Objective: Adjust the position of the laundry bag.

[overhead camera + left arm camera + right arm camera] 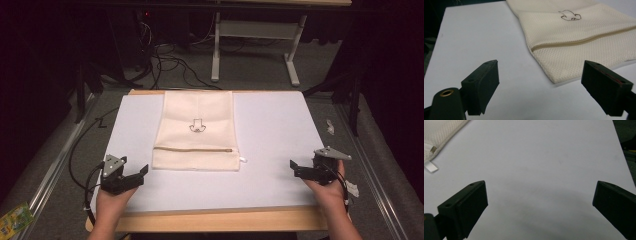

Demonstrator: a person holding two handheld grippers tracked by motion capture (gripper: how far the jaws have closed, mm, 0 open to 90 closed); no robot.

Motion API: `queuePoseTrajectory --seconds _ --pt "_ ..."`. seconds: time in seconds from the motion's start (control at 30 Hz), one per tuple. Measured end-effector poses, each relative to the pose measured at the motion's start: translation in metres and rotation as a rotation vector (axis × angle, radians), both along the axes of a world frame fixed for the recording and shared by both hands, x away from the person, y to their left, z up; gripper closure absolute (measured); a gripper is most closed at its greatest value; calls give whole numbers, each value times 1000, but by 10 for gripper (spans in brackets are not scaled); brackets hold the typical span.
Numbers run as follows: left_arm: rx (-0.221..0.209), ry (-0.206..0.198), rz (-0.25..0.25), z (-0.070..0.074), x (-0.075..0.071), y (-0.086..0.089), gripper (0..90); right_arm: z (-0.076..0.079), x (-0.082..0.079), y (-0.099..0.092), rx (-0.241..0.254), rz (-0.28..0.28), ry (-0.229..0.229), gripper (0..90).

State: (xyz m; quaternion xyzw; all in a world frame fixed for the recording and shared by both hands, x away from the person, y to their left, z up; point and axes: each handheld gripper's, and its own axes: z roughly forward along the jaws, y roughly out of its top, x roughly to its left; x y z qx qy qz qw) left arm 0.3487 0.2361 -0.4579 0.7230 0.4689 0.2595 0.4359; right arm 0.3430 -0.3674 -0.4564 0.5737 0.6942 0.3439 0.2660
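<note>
While the mesh bag (196,131) lies flat at frame centre, both the left gripper (134,176) and right gripper (300,169) gape wide, empty; best approach its lower corners evenly.

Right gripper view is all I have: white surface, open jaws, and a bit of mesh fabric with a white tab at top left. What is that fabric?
Observer: It is a cream mesh bag lying flat on the white board, with a zipper running across it near the edge closest to you.
Operator: Any marking on it?
Observer: Yes, a small dark outline drawing on the panel above the zipper.
Operator: Where is the left hand-held gripper?
Observer: The left hand-held gripper sits near the bag's near left corner, jaws open, holding nothing and not touching the bag.
</note>
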Motion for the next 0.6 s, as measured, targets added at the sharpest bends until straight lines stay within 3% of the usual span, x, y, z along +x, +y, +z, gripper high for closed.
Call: queuePoseTrajectory --seconds 0.13,0.23,0.27,0.33,0.5,0.6 --pt "7 -6 -25 2 -3 -7 155 1 -6 0 14 14 -5 2" --pt "-5 28 -27 2 -3 -10 162 5 -13 0 17 23 -25 2" --pt "-26 52 -28 1 -1 -11 162 8 -14 1 25 38 -44 3" --pt "-26 63 -22 -1 1 -12 162 9 -14 1 30 39 -48 3" --pt "-13 137 2 -8 23 -33 196 6 -12 11 23 64 -39 15" --pt "10 169 -10 -15 32 -44 336 4 -13 19 9 95 -36 38"
